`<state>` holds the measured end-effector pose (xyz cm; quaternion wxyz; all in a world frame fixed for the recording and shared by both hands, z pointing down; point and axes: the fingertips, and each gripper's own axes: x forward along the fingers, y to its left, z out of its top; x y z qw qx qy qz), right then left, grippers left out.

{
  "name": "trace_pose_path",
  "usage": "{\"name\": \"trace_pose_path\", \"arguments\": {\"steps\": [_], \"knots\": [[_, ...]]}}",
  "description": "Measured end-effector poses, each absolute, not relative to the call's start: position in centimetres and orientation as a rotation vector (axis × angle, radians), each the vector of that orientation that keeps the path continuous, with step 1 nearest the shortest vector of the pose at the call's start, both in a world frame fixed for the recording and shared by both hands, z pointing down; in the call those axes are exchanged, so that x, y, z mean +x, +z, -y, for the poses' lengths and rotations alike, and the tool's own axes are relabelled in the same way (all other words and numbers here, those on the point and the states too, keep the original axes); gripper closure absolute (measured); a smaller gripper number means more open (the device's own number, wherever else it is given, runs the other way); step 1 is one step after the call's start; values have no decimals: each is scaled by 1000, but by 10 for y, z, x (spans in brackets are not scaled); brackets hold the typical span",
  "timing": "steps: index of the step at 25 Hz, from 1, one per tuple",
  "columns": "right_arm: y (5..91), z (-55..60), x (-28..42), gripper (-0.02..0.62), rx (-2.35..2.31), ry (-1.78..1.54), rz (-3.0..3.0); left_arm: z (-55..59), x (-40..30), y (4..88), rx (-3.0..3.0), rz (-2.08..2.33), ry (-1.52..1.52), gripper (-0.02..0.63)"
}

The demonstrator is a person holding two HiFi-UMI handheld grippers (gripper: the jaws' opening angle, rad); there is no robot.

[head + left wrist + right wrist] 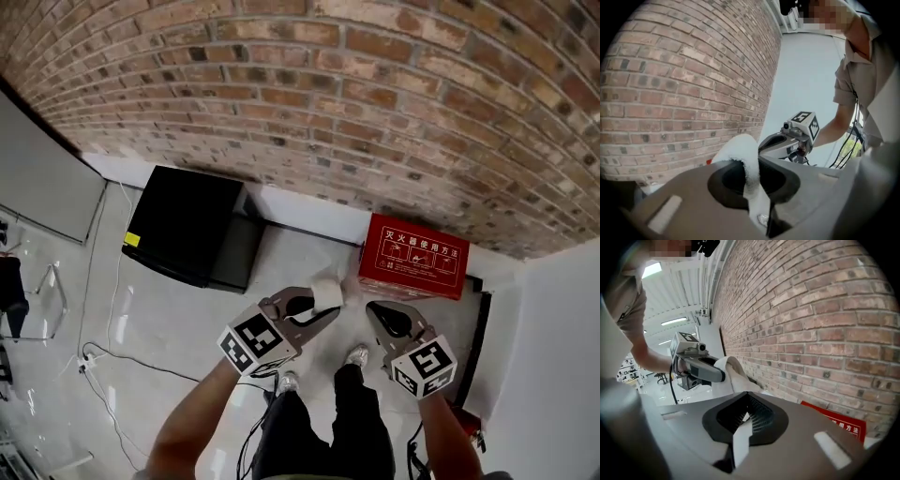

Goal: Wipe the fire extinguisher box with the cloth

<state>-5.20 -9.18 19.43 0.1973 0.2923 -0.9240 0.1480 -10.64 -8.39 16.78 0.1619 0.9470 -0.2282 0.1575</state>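
While the left gripper pinches a white, fluffy cloth folded over its tips, the right gripper has its jaws together, empty. Red box, white print on lid, sits on pale glossy floor against brick wall, just beyond the cloth. Black cabinet stands to its left.

L forearm & R forearm come up from the bottom edge of the head view, bare, both reaching fwd and down. L gripper angles fwd-right, jaws clamped on a white cloth that bulges past the tips. R gripper sits just beside it, angled fwd-left, jaws together w/ nothing between. Marker cubes face up. Legs stand between the arms.
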Motion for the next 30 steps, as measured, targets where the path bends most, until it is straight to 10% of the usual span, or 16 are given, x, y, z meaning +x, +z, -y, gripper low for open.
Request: {"name": "trace_pose_path", "arguments": {"steps": [30], "knots": [[-61,14,-27,572,1434,182,2722,-12,-90,-43,2830,757,274,560]]}}
